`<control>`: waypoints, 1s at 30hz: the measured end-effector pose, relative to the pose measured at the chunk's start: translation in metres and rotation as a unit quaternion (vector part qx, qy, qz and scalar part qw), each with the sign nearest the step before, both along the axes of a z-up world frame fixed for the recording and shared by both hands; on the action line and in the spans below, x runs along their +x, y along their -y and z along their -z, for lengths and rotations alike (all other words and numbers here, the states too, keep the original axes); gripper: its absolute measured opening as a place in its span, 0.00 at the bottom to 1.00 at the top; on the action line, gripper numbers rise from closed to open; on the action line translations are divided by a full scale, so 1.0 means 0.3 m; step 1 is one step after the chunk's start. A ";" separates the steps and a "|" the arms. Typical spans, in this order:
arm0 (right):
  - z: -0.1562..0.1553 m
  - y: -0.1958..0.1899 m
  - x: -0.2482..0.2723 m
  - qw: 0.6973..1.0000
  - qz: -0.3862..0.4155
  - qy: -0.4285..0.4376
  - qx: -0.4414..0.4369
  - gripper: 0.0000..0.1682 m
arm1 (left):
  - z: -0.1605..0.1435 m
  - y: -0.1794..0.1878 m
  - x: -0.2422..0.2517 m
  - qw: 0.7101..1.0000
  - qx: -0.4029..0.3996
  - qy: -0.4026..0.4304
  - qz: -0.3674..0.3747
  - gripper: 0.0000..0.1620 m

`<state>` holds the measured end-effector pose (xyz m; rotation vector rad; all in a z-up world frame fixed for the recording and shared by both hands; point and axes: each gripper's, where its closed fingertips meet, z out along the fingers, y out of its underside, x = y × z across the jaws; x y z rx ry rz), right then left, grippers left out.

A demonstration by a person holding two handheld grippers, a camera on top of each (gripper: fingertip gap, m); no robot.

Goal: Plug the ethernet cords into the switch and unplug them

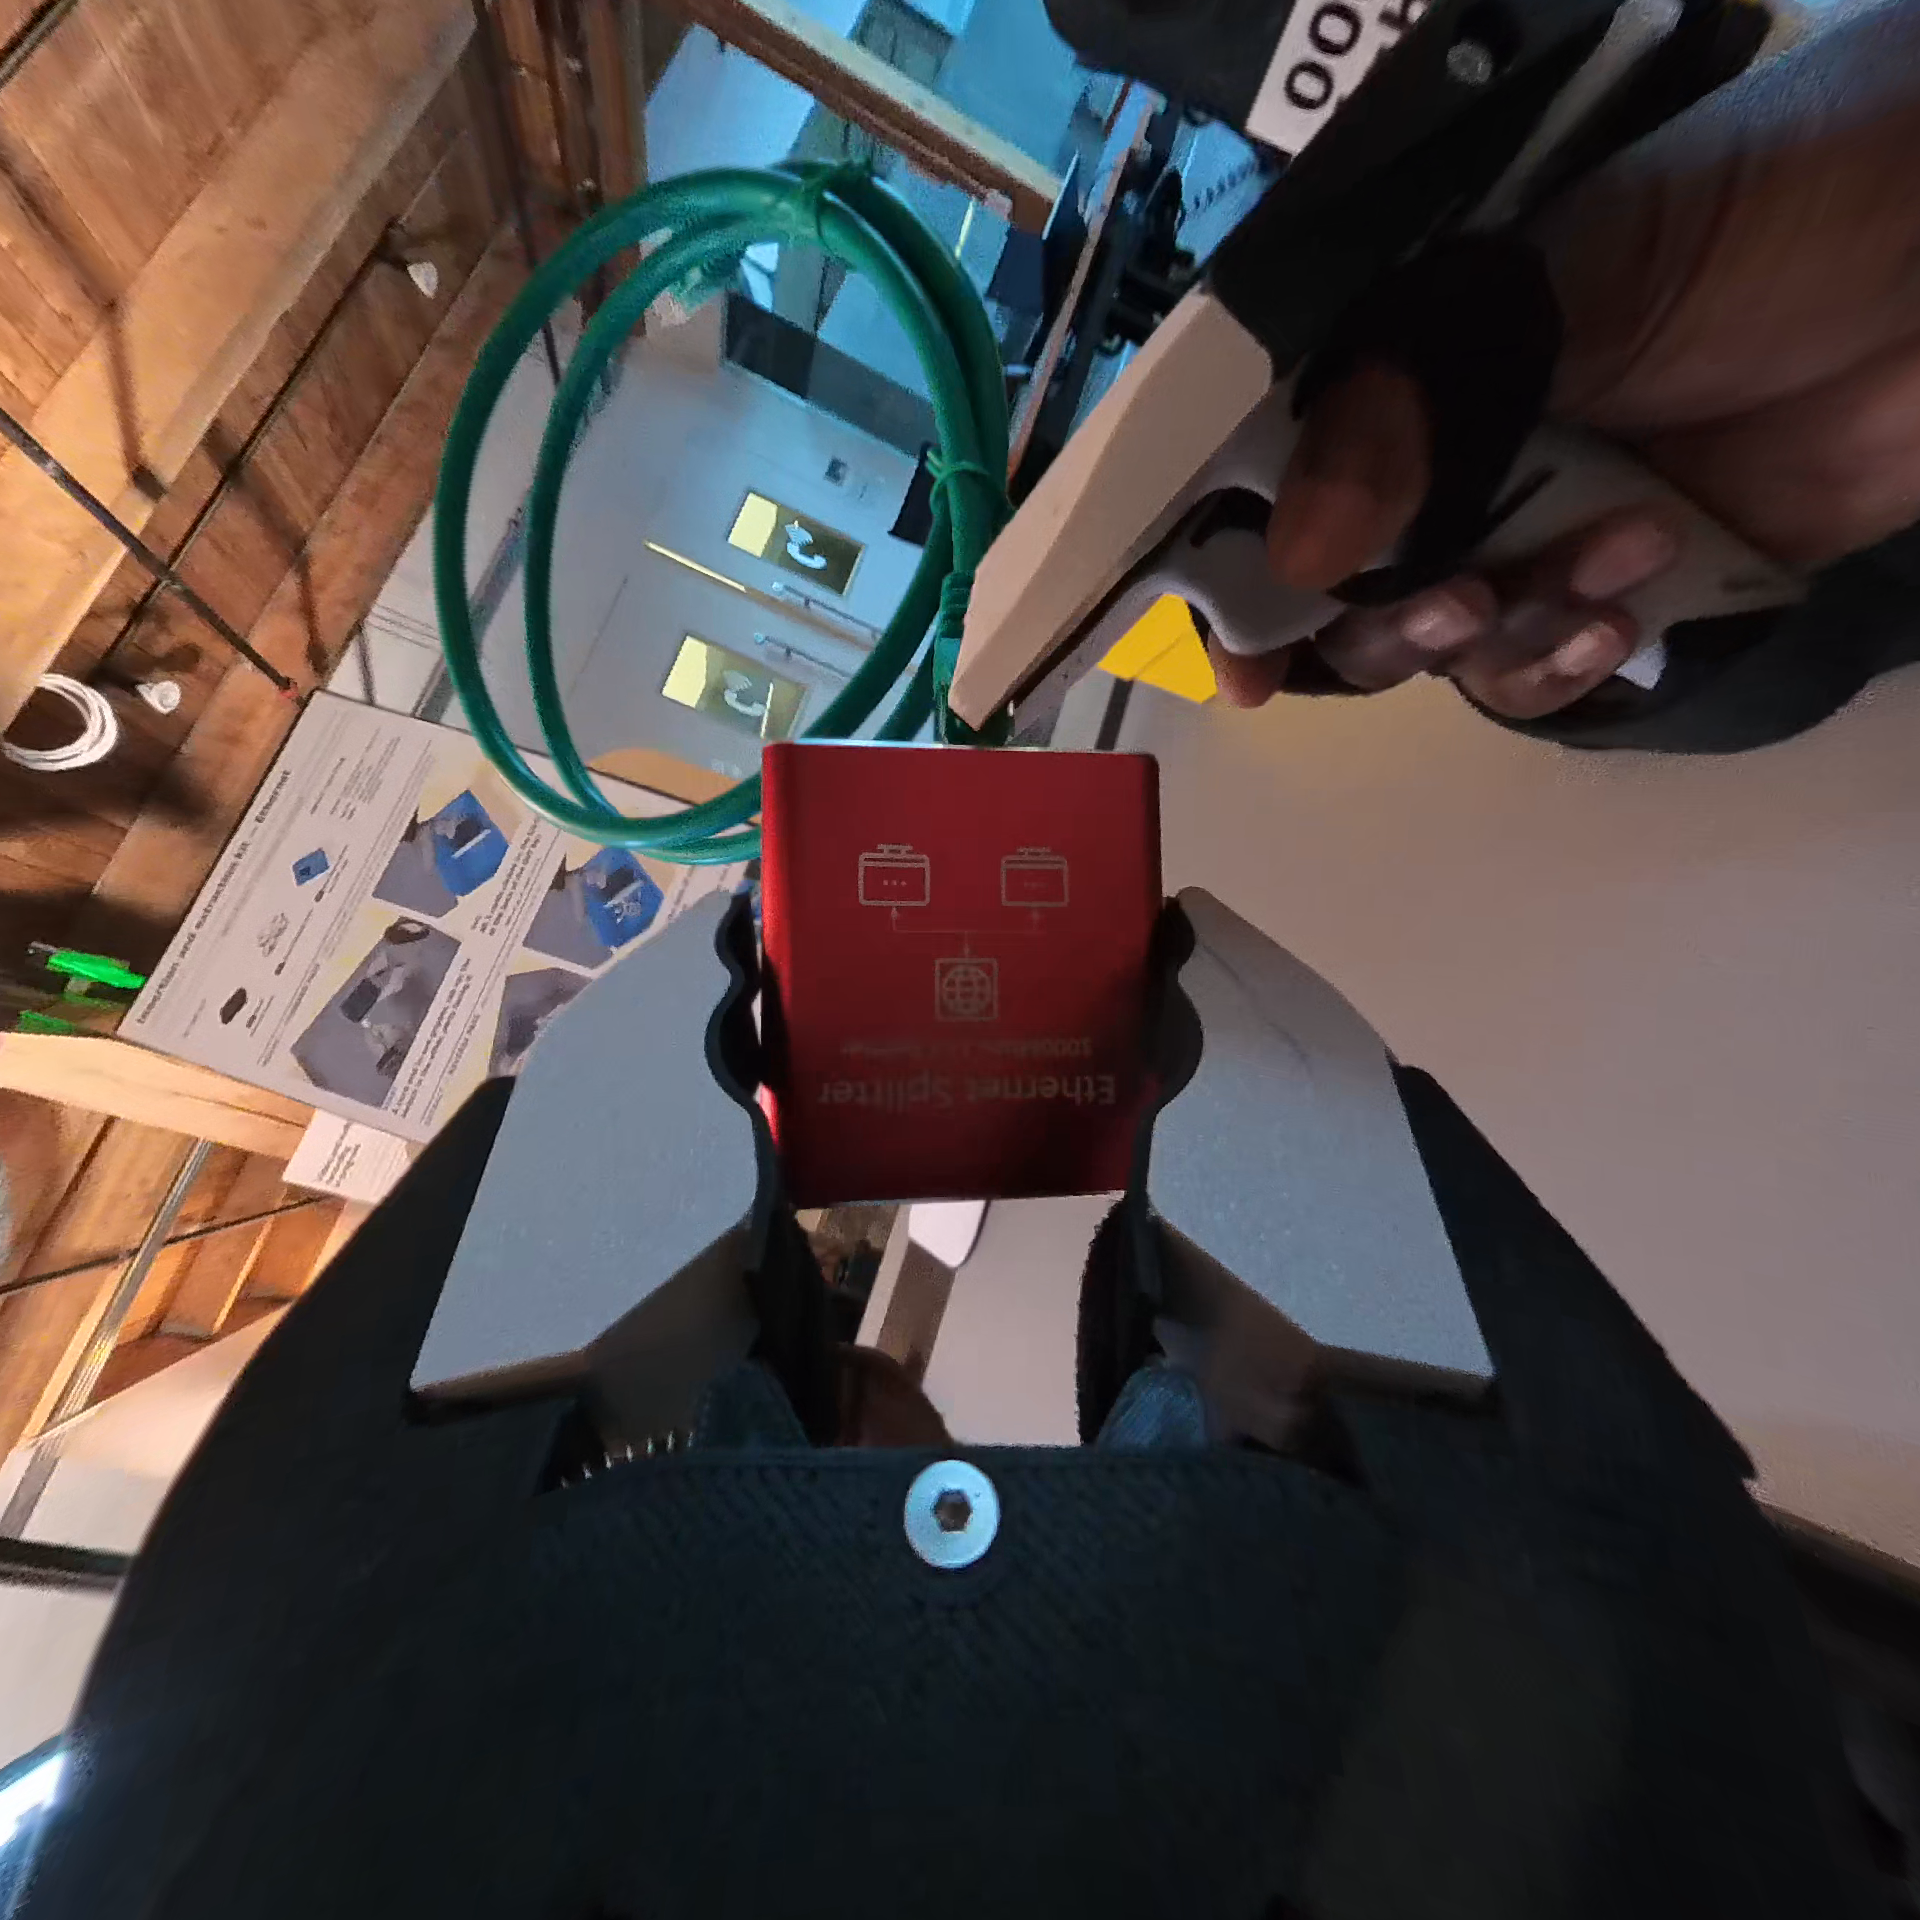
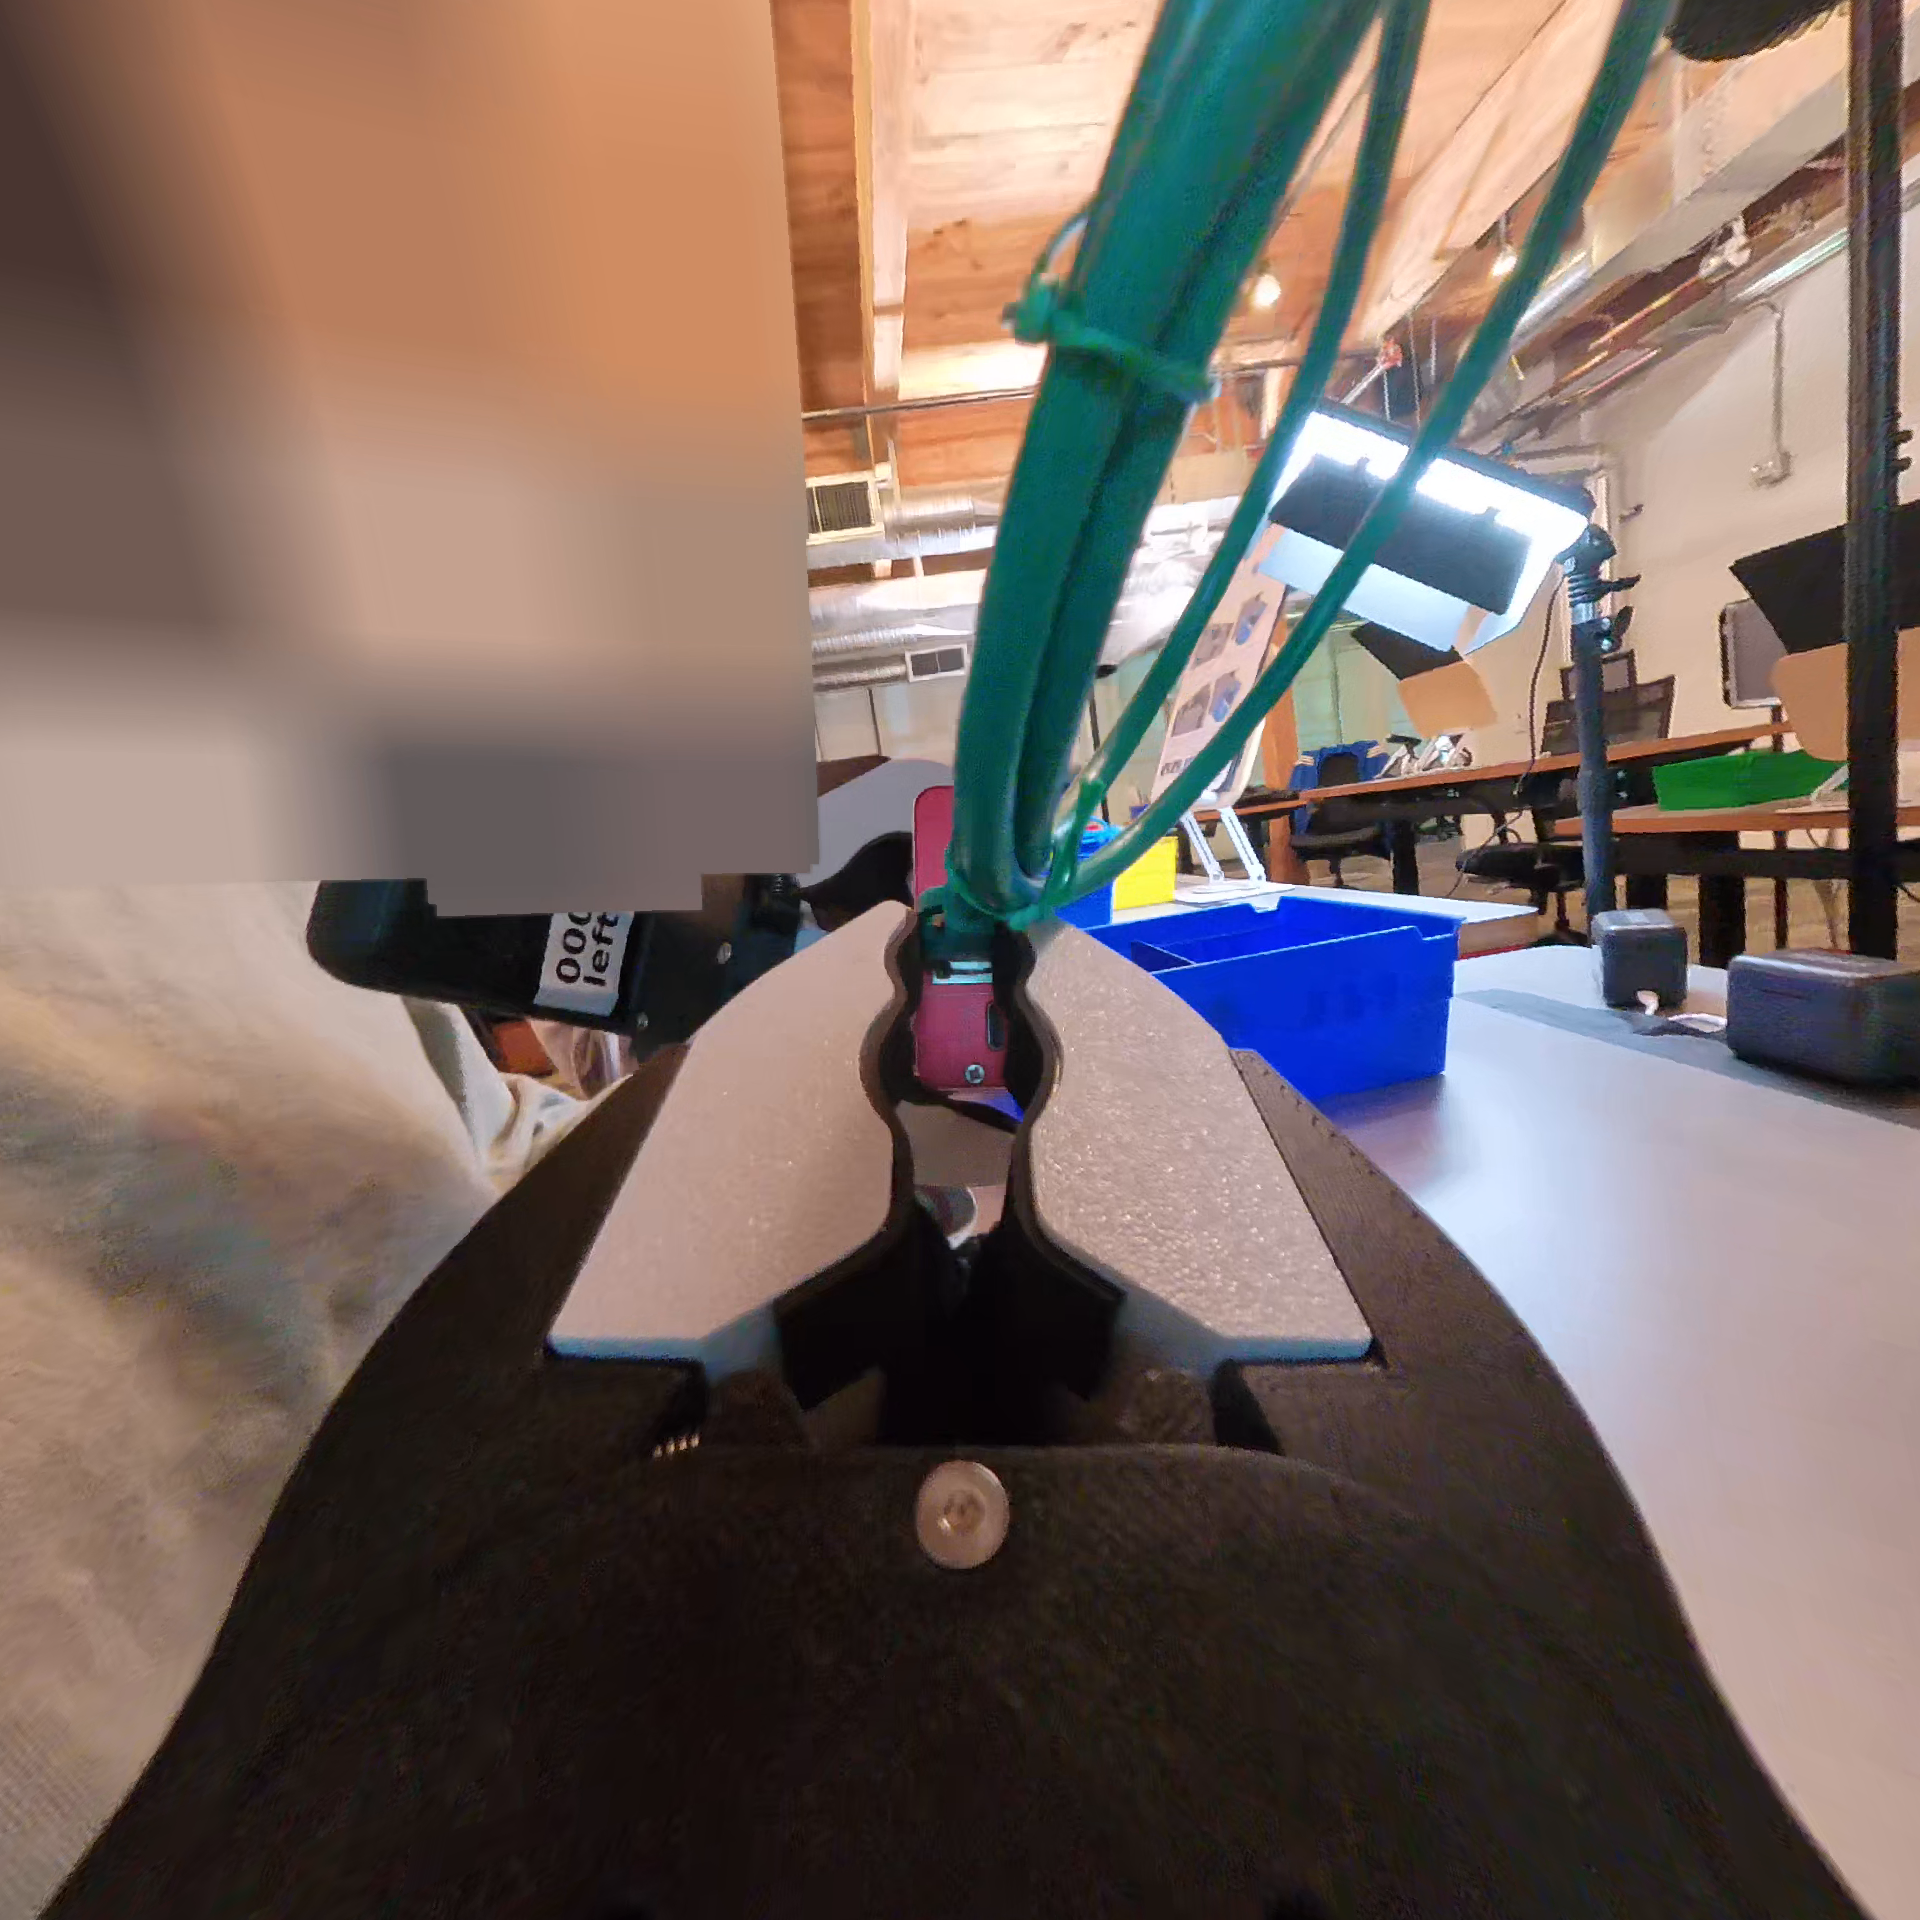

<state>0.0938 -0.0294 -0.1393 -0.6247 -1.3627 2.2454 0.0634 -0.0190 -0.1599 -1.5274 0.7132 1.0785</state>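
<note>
The left gripper (image 1: 961,940) has its fingers (image 1: 644,1049) spread wide and clamped on the two side edges of the red switch (image 1: 961,966), a flat box with pale line drawings on its face, held up off the surface with its far end pointing away. The right gripper (image 2: 958,951) has its fingers (image 2: 790,1101) drawn nearly together, pinched on the plug of the green ethernet cord (image 2: 1049,582) right at the far end of the switch (image 2: 951,1023); whether the plug is fully seated in the port cannot be told. From the plug the cord (image 1: 665,499) rises in a coiled loop bound with thin ties, hanging free in the air. To the right lies the grey surface (image 2: 1621,1195), carrying a blue bin (image 2: 1340,987) with dividers and two small dark boxes (image 2: 1818,1003) at its far right. Beyond are long wooden desks, a green tray (image 2: 1745,779), a bright light panel (image 2: 1423,530) on a stand and a timber ceiling with ducts. A printed instruction sheet (image 1: 384,925) stands to the left of the switch. A hand (image 1: 1538,561) in a dark fingerless glove grips the right gripper's handle, angled down toward the switch.
</note>
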 end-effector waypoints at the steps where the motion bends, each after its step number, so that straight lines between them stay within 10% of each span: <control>1: 0.005 -0.001 -0.002 1.000 0.006 0.000 0.002 0.07 | 0.007 0.001 -0.002 1.000 -0.009 0.003 -0.005 0.45; 16: -0.028 0.026 0.007 0.969 0.174 -0.080 0.154 0.08 | -0.012 0.006 -0.017 0.998 0.008 0.056 -0.014 0.44; 25: -0.021 0.008 0.009 0.999 0.026 -0.008 -0.030 0.07 | 0.005 0.020 0.029 0.990 -0.008 0.136 0.048 0.45; 28: -0.025 -0.028 0.011 0.995 -0.007 -0.004 -0.098 0.07 | -0.034 0.054 0.016 0.929 0.046 0.347 0.120 0.54; 30: -0.035 -0.054 0.016 0.994 -0.006 -0.014 -0.112 0.07 | -0.079 0.084 0.005 0.814 0.084 0.544 0.185 0.58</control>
